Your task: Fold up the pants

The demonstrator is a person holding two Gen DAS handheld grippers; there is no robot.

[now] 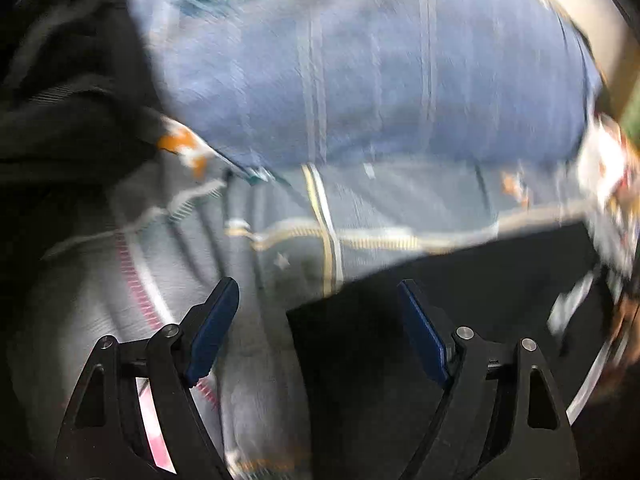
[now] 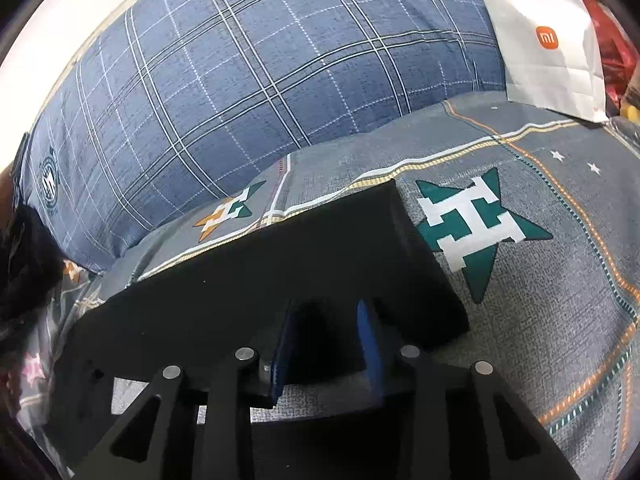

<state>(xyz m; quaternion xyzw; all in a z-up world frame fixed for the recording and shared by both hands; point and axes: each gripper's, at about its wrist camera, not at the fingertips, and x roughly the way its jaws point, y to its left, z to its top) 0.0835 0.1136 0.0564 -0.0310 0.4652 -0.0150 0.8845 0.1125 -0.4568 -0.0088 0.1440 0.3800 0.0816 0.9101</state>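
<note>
The black pants (image 2: pixel 280 264) lie folded in a flat block on the grey patterned bedsheet (image 2: pixel 560 264). My right gripper (image 2: pixel 328 312) sits low over the near edge of the block, its blue pads (image 2: pixel 370 344) a small gap apart with black fabric showing between them; I cannot tell if they grip it. In the blurred left wrist view, my left gripper (image 1: pixel 318 292) is wide open and empty above the sheet (image 1: pixel 260 240), with the black pants (image 1: pixel 440 280) under its right finger.
A blue plaid pillow (image 2: pixel 260 80) lies behind the pants, also in the left wrist view (image 1: pixel 380 72). A white paper bag (image 2: pixel 548 40) stands at the back right. Dark cloth (image 1: pixel 60 100) lies to the left.
</note>
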